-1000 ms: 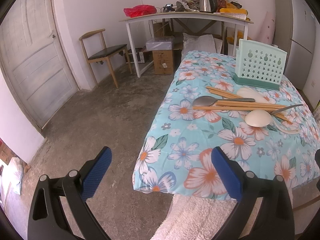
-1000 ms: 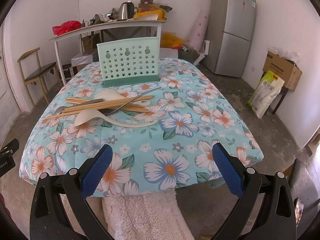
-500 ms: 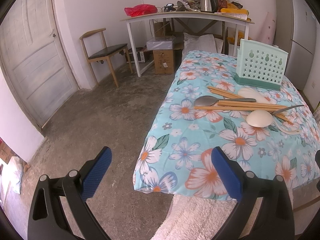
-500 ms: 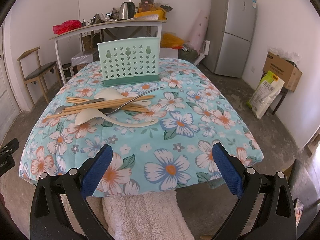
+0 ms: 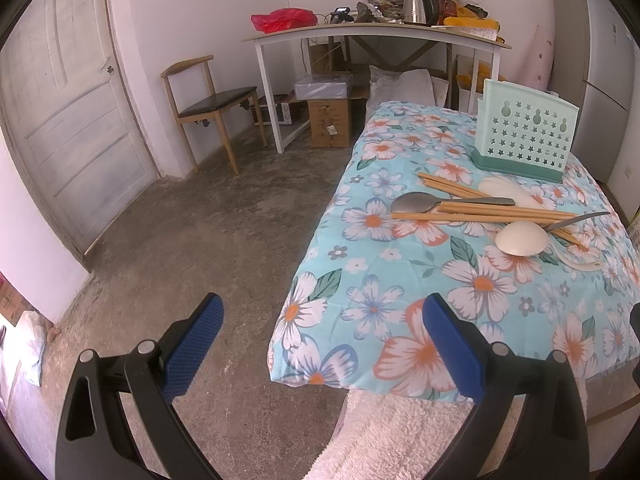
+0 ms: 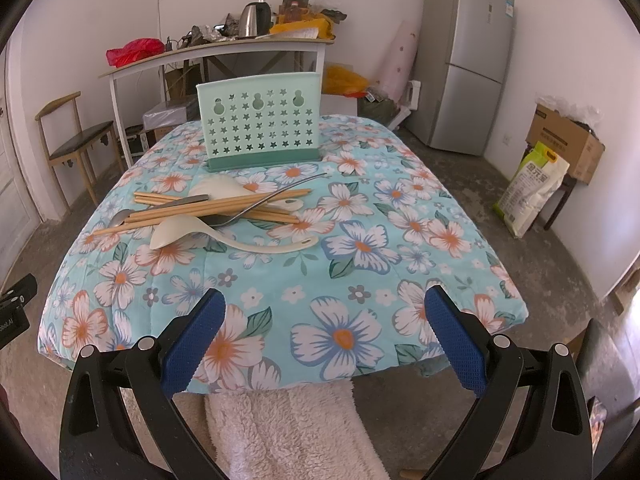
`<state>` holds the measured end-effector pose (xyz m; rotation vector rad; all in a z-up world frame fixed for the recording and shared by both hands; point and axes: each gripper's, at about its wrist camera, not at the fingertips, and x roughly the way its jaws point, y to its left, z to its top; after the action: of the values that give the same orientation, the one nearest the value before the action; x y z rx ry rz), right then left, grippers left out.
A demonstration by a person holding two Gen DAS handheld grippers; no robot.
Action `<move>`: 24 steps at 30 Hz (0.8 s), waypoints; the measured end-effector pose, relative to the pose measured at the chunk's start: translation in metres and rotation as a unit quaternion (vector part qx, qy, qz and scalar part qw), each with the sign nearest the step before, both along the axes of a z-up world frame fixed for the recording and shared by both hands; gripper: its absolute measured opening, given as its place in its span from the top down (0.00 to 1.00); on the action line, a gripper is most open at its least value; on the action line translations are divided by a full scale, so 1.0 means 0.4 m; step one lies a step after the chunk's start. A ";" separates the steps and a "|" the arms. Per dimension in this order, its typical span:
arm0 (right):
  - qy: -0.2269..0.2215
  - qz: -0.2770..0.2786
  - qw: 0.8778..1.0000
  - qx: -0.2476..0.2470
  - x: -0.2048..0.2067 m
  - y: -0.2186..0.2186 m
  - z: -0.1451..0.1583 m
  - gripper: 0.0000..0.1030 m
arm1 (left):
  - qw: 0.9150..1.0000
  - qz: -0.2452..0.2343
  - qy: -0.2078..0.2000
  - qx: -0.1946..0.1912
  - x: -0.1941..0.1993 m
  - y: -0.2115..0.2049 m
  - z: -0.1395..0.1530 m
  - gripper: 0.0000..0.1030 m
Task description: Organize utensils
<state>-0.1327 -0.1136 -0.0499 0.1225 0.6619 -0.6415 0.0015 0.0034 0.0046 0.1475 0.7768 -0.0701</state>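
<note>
Chopsticks (image 6: 216,210), a metal spoon (image 6: 160,210) and two pale ladles (image 6: 224,236) lie tangled on the flowered table (image 6: 360,280), well ahead of the right claw (image 6: 324,336), with the green holder (image 6: 260,128) standing beyond them. The left claw (image 5: 320,344) hangs off the table's near corner. Both claws gape wide and empty. Nothing looks sorted yet; the next move is probably a forward reach to pinch one piece off the top.

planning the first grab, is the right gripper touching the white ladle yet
Apart. The right wrist view shows bare tablecloth between the open right gripper and the white ladle.
</note>
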 end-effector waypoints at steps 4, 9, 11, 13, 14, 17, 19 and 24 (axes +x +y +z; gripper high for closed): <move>0.000 0.000 1.000 0.000 0.000 0.000 0.000 0.08 | 1.000 0.000 0.000 0.000 0.000 0.000 0.000 0.05; 0.000 0.000 1.000 0.001 0.000 0.000 0.000 0.08 | 1.000 0.000 0.000 0.000 0.000 0.000 0.000 0.05; 0.000 0.000 1.000 0.000 0.000 0.000 -0.001 0.08 | 1.000 0.000 0.000 -0.001 0.001 0.001 0.000 0.05; 0.000 0.000 1.000 0.000 0.000 0.000 0.000 0.08 | 1.000 0.000 0.000 -0.001 0.000 0.000 0.000 0.05; 0.000 0.000 1.000 0.000 0.000 0.001 0.001 0.08 | 1.000 0.000 0.000 -0.001 0.000 0.000 0.000 0.05; 0.001 0.000 1.000 -0.001 0.001 0.002 0.003 0.08 | 1.000 0.000 0.000 -0.001 0.000 0.000 0.000 0.05; 0.001 0.000 1.000 -0.001 0.002 0.004 0.003 0.08 | 1.000 0.000 0.000 -0.001 0.000 0.000 0.000 0.05; 0.000 0.000 1.000 -0.006 0.003 0.011 0.007 0.08 | 1.000 0.002 -0.001 -0.002 0.007 0.001 0.001 0.05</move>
<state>-0.1316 -0.1092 -0.0470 0.1103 0.6586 -0.6456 0.0043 0.0038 0.0051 0.1422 0.7756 -0.0687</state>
